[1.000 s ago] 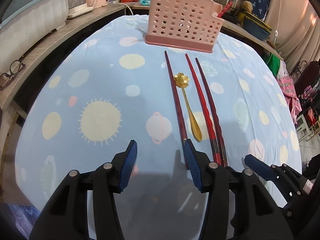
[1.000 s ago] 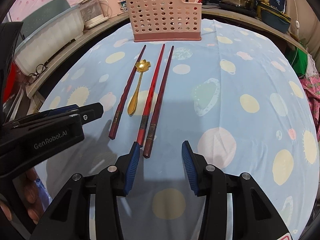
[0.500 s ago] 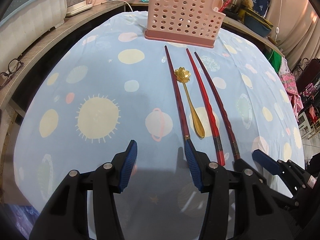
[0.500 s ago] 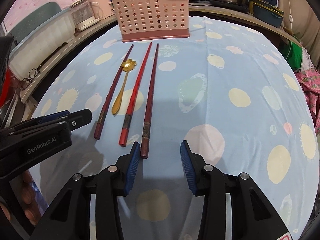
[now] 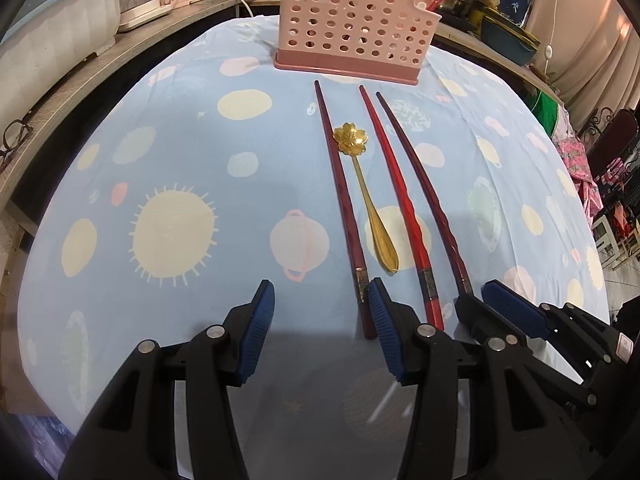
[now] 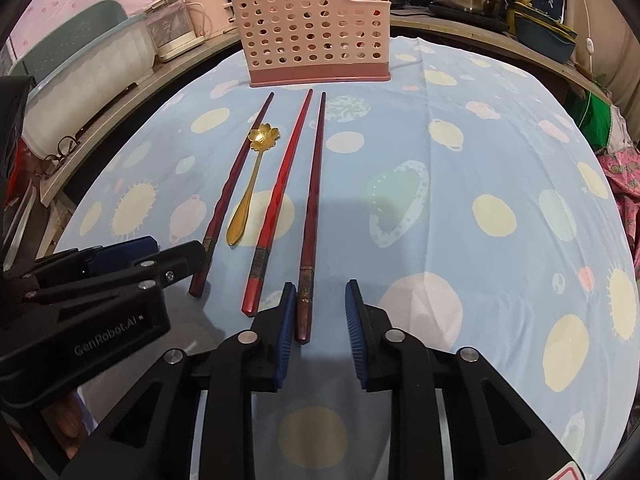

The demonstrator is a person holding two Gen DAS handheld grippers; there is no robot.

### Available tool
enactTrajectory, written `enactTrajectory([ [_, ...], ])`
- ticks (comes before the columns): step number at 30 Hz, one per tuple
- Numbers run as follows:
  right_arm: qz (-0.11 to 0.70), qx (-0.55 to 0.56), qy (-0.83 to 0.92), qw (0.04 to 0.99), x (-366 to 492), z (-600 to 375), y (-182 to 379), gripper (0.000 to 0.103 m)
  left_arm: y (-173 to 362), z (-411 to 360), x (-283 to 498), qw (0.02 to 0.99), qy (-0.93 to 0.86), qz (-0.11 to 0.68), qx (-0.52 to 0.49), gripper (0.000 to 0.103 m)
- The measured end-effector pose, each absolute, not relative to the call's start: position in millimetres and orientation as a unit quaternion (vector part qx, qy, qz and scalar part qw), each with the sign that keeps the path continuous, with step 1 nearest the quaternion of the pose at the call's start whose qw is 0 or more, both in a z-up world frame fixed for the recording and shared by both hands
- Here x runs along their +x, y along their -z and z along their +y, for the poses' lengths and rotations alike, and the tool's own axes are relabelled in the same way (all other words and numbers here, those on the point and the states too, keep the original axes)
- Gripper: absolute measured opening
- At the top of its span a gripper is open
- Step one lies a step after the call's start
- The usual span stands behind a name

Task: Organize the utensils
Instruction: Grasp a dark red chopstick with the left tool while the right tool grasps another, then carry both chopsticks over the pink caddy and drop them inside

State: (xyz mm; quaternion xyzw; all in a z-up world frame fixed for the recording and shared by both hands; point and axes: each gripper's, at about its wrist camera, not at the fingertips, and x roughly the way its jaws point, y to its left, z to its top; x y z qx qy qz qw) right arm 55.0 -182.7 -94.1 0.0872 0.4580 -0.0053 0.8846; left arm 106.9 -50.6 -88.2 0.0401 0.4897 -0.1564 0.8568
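From the left wrist camera, the left gripper [image 5: 322,334] hangs low over the light blue tablecloth printed with pale yellow suns and circles [image 5: 180,184], its blue-padded black fingers spread wide with nothing between them. Just beyond its right finger lies a row of utensils running away from the camera: a dark maroon wooden chopstick [image 5: 340,196] on the left, a gold metal spoon with a flower-shaped bowl [image 5: 362,184] just beside it, then a bright red chopstick [image 5: 400,200] and another dark maroon chopstick [image 5: 424,192] on the right. The butt of the leftmost chopstick lies just beside the inner face of the right finger; whether they touch cannot be told. At the far end of the row stands the pink perforated plastic utensil holder [image 5: 352,20], upright on the cloth. The right gripper [image 5: 486,308] enters at lower right, its tips at the near end of the rightmost chopstick. From the right wrist camera, the right gripper [image 6: 321,322] is likewise spread apart and holds nothing; the butt of the rightmost dark chopstick [image 6: 312,200] lies between its fingers, close against the left one. The red chopstick [image 6: 280,192], the gold spoon [image 6: 252,184] and the left dark chopstick [image 6: 232,184] lie to its left, with the pink holder [image 6: 316,28] beyond them and the left gripper [image 6: 176,256] at the left edge.
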Motion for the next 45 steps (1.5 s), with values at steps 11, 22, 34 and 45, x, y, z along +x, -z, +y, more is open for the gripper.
enactTrajectory([
  [11, 0.457, 0.092, -0.002, 0.885, 55.8, -182.6, 94.9, 0.008, 92.3, -58.9, 105.9, 0.858, 0.16, 0.485, 0.054, 0.038],
  [22, 0.457, 0.095, -0.004, 0.884, 53.9, -182.0, 94.1, 0.008, 92.2, -56.3, 104.7, 0.856, 0.172, 0.485, 0.05, 0.007],
  [34, 0.432, 0.113, -0.003, 0.895, 41.0, -191.0, 69.9, 0.007, 69.6, -45.5, 100.9, 0.865, 0.167, 0.472, 0.034, 0.007],
  [45, 0.365, 0.134, 0.0, 0.921, 32.6, -207.4, 8.8, 0.007, 11.7, -33.5, 96.2, 0.891, 0.176, 0.419, 0.004, 0.007],
])
